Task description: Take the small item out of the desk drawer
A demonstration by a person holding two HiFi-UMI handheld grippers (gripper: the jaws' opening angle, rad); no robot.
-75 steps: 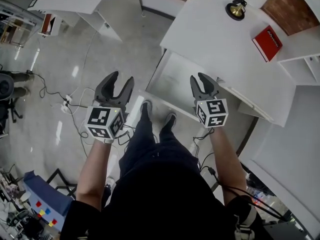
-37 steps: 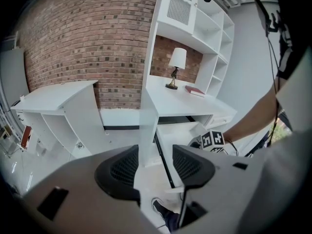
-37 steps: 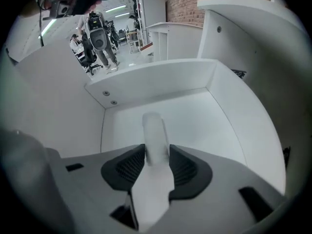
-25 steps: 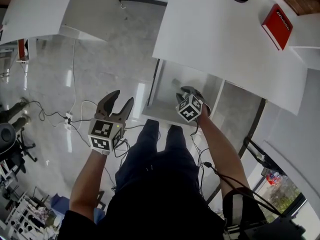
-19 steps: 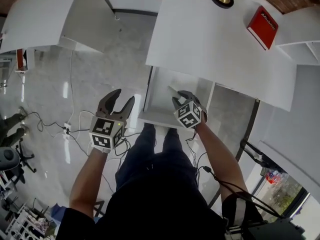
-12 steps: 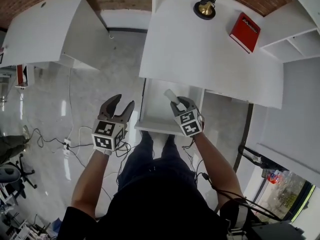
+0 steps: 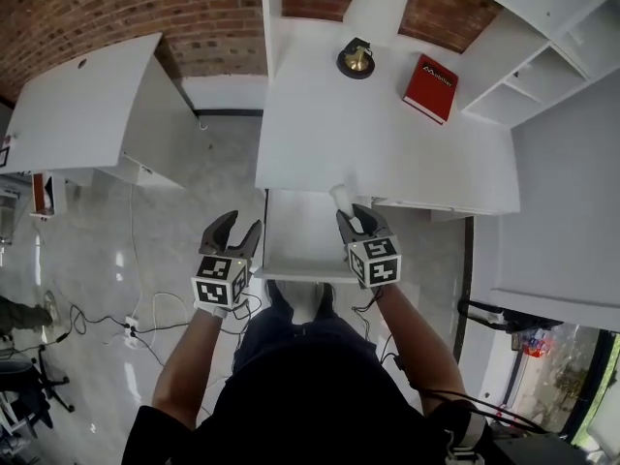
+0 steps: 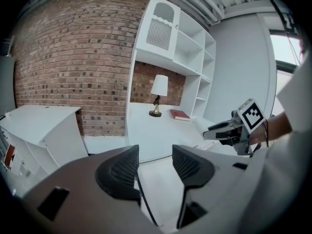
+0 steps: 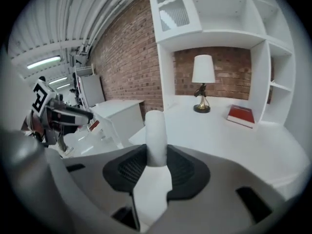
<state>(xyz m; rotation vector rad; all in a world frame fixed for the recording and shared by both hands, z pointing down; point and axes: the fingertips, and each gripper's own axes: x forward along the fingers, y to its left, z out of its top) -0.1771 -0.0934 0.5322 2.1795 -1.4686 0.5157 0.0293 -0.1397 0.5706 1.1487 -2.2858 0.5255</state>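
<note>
The right gripper's (image 7: 355, 217) jaws clamp a small white cylinder (image 9: 156, 130) over the bench's (image 7: 387, 148) open drawer (image 7: 291, 242). The left gripper (image 7: 233, 229), jaws apart and empty, hangs left of it.

Off-task stuff: table lamp (image 7: 376, 3) with white shade and brass base, upright at the back edge of the desk (image 7: 387, 143), roughly mid-width. Red book (image 7: 430, 87) lies flat to its right, near the back right corner, apart from the lamp. White shelf unit (image 7: 542, 56) on the desk's right side. Brick wall (image 7: 97, 17) behind. Separate white cabinet (image 7: 77, 114) to the left. Cables (image 7: 145, 323) loose on the glossy floor (image 7: 116, 240), office chair (image 7: 19, 386) at the far left.
</note>
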